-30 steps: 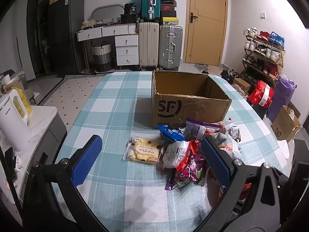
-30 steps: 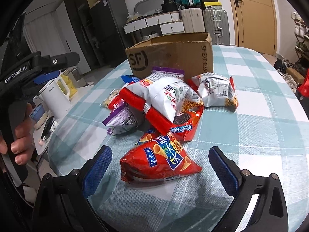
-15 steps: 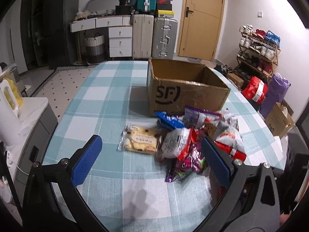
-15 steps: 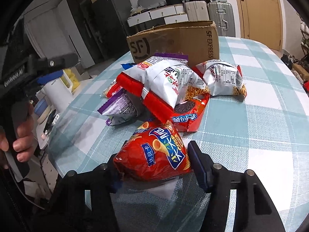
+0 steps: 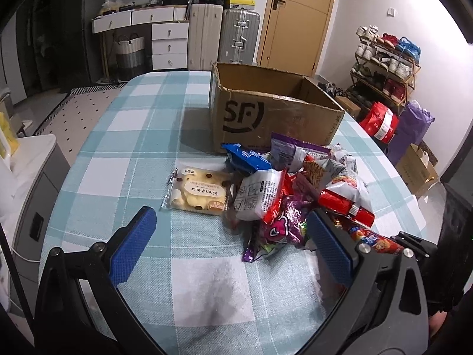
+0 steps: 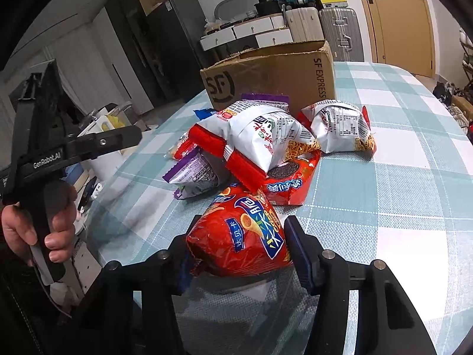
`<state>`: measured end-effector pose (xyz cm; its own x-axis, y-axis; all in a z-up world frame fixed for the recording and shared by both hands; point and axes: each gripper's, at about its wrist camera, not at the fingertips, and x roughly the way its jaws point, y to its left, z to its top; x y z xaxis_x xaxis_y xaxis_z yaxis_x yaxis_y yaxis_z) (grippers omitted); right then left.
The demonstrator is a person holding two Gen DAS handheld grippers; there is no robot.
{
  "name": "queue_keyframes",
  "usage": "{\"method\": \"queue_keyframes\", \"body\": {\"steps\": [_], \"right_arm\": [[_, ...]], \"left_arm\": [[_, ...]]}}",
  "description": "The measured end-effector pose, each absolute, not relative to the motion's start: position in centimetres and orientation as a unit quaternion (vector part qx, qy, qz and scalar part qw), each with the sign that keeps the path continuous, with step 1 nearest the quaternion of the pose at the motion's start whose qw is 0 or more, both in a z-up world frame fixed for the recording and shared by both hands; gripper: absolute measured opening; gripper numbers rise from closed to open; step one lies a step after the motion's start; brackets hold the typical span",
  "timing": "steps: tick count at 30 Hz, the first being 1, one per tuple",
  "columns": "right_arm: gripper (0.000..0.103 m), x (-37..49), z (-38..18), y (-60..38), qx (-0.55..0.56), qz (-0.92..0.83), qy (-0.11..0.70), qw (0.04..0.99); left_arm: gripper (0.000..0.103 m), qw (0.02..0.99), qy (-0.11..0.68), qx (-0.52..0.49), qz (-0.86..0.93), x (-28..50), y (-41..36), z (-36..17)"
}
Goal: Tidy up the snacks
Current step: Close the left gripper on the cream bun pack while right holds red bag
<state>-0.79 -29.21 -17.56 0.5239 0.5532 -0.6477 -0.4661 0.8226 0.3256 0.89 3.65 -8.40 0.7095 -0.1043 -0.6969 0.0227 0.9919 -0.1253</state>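
My right gripper (image 6: pixel 239 245) is shut on a red bag of cone snacks (image 6: pixel 236 236) and holds it just above the checked tablecloth. Behind it lies a pile of snack bags: a white and red bag (image 6: pixel 254 136), a red cookie pack (image 6: pixel 289 183) and a purple pack (image 6: pixel 195 174). An open SF cardboard box (image 6: pixel 272 77) stands behind the pile; it also shows in the left wrist view (image 5: pixel 266 115). My left gripper (image 5: pixel 233 242) is open and empty, hovering near the pile's front, with a yellow bread pack (image 5: pixel 198 192) ahead of it.
The round table (image 5: pixel 142 136) has a teal checked cloth. A white cabinet with a kettle (image 6: pixel 100 136) stands at its left. Suitcases (image 5: pixel 224 35), drawers and a door are at the back. A shoe rack (image 5: pixel 384 68) and bags stand at the right.
My right gripper closed on the red cone-snack bag and lifted it slightly. My left gripper moved closer to the table and pile, staying open.
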Motion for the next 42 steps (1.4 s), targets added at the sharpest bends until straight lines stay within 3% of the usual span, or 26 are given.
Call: {"method": "queue_keyframes", "body": {"steps": [25, 42], "right_arm": [[0.053, -1.2, -17.7, -30.4, 0.062, 0.305, 0.388, 0.867], [0.052, -1.1, -17.4, -30.9, 0.094, 0.304, 0.389, 0.865]], "left_arm": [[0.102, 0.890, 0.452, -0.053, -0.001, 9.4, 8.2, -13.2], [0.102, 0.869, 0.493, 0.005, -0.031, 13.5, 7.0, -16.4]]}}
